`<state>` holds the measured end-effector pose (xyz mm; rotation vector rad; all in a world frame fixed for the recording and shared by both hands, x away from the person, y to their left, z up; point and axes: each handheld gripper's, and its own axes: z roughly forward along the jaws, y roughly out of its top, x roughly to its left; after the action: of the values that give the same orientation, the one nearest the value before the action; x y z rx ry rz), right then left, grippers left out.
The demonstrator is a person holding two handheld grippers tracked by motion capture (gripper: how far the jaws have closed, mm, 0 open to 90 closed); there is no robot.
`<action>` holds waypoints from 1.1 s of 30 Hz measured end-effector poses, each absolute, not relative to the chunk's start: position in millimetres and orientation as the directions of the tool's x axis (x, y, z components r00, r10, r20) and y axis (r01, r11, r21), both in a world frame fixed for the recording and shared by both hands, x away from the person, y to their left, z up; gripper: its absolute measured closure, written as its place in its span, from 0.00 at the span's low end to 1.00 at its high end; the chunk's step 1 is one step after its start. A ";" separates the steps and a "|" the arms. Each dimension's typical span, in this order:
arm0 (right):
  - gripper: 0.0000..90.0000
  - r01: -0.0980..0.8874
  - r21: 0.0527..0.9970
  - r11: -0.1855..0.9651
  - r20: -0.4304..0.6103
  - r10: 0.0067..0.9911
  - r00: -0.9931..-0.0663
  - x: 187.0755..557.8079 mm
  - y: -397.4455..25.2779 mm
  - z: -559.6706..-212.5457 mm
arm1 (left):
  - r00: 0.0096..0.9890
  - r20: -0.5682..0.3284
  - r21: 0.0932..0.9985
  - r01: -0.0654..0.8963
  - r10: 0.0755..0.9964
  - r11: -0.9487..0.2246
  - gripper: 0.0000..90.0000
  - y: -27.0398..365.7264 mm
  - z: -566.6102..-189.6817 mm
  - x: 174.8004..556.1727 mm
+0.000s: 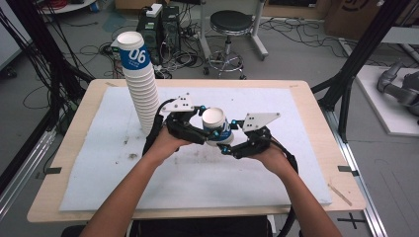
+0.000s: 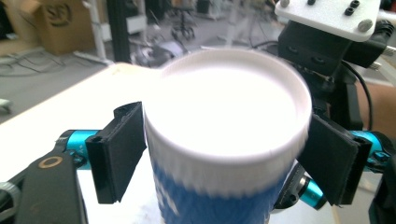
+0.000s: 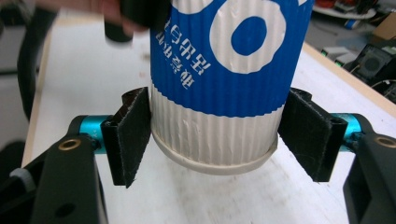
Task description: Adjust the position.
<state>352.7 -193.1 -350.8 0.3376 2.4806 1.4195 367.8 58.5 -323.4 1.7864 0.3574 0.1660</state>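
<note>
Two grippers close on one blue-and-white paper cup [image 1: 216, 126] near the middle of the white mat [image 1: 276, 187]. Left gripper [image 2: 224, 154] jaws press its upper wall below the rim; right gripper [image 3: 215, 140] jaws clamp its ribbed base. A tall cup stack [image 1: 140, 81] stands near the mat's far left corner.

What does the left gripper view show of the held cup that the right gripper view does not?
The left gripper view alone shows the paper cup from above: its round white rim and pale inside, with the left gripper closed on the ribbed band just under the rim. The right gripper view alone shows the cup's bottom edge, its blue printed band with white lettering, and the right gripper clamped low on the white ribbed part. Both show the same cup held between black pads over the white table mat.
</note>
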 end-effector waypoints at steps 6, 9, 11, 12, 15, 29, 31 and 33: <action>0.23 0.066 0.844 0.533 -0.118 0.303 -0.946 352.0 -193.3 -352.1 | 0.959 -0.087 0.954 0.159 0.269 -0.256 0.31 59.1 -320.7 370.9; 0.21 0.115 0.900 0.421 -0.047 0.355 -0.934 350.6 -198.2 -357.4 | 0.952 -0.119 0.964 0.179 0.281 -0.196 0.32 63.5 -322.5 372.7; 0.16 0.143 0.924 0.355 0.000 0.374 -0.928 351.0 -199.4 -360.8 | 0.954 -0.144 0.972 0.186 0.264 -0.143 0.32 64.0 -324.0 372.8; 0.16 0.141 0.924 0.355 -0.001 0.371 -0.928 351.1 -197.5 -362.2 | 0.955 -0.150 0.973 0.188 0.255 -0.132 0.32 63.3 -324.4 372.5; 0.18 0.119 0.922 0.369 -0.019 0.351 -0.936 351.3 -194.5 -362.4 | 0.954 -0.161 0.972 0.198 0.252 -0.128 0.32 64.1 -325.1 372.4; 0.30 0.019 0.819 0.574 -0.132 0.220 -0.967 350.0 -204.2 -348.9 | 0.971 -0.114 0.948 0.169 0.208 -0.271 0.31 62.6 -328.8 368.7; 0.30 0.017 0.815 0.579 -0.128 0.208 -0.970 349.9 -205.0 -349.4 | 0.975 -0.124 0.949 0.170 0.182 -0.265 0.34 63.7 -329.1 369.3; 0.29 0.012 0.813 0.583 -0.126 0.197 -0.972 349.4 -205.3 -349.8 | 0.977 -0.134 0.952 0.174 0.165 -0.253 0.37 65.4 -329.5 369.7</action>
<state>349.4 -205.3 -349.8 0.1750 2.6095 1.3373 369.7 65.4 -329.5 1.8333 0.2479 -0.0080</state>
